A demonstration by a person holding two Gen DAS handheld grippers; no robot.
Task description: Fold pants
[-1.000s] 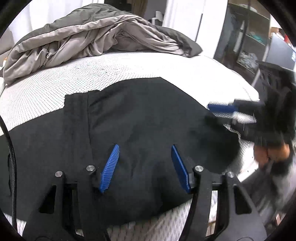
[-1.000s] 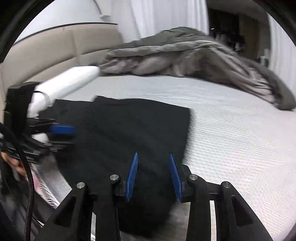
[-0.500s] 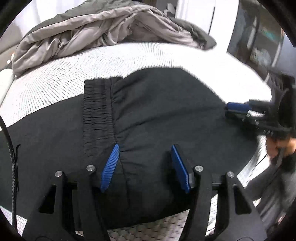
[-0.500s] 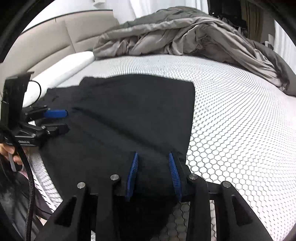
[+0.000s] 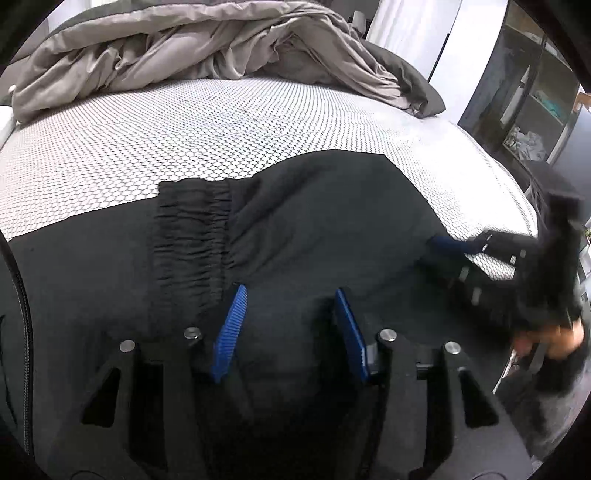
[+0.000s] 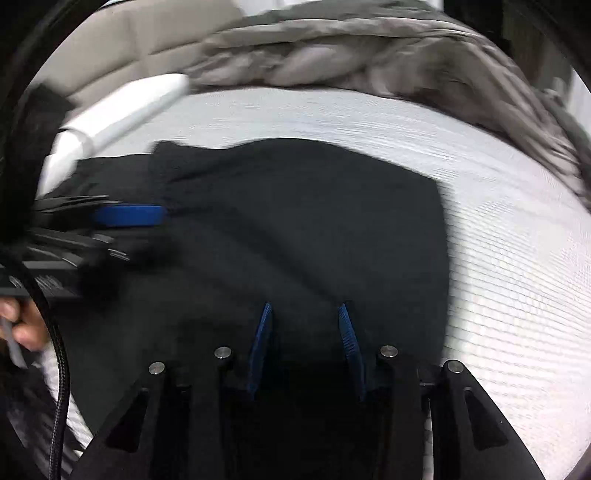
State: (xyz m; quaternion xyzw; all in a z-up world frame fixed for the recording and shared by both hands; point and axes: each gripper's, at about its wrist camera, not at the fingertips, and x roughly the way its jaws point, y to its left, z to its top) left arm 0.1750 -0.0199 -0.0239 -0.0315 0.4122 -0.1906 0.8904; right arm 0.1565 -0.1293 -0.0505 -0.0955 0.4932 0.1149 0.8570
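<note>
Black pants (image 5: 314, 214) lie folded on the white mesh mattress (image 5: 184, 122), the elastic waistband (image 5: 192, 236) on the left of the left wrist view. My left gripper (image 5: 290, 290) hovers low over the cloth just right of the waistband. Its jaws are closing, with fabric below the blue pads and no pinch visible. My right gripper (image 6: 306, 305) is low over the pants (image 6: 295, 206) near their right edge, jaws narrowly apart and not pressing on cloth. Each gripper shows in the other's view: right gripper (image 5: 447, 245), left gripper (image 6: 129, 215).
A rumpled grey duvet (image 5: 184, 48) is piled at the far side of the bed. A white bolster (image 6: 122, 110) lies along the beige headboard (image 6: 147, 33). Dark shelves (image 5: 535, 92) stand beyond the mattress corner. A hand (image 5: 554, 336) holds the right gripper.
Both grippers have dropped closer to the pants. The left one has slid toward the waistband and its pads stand a little closer together. The right wrist view is now motion-blurred.
</note>
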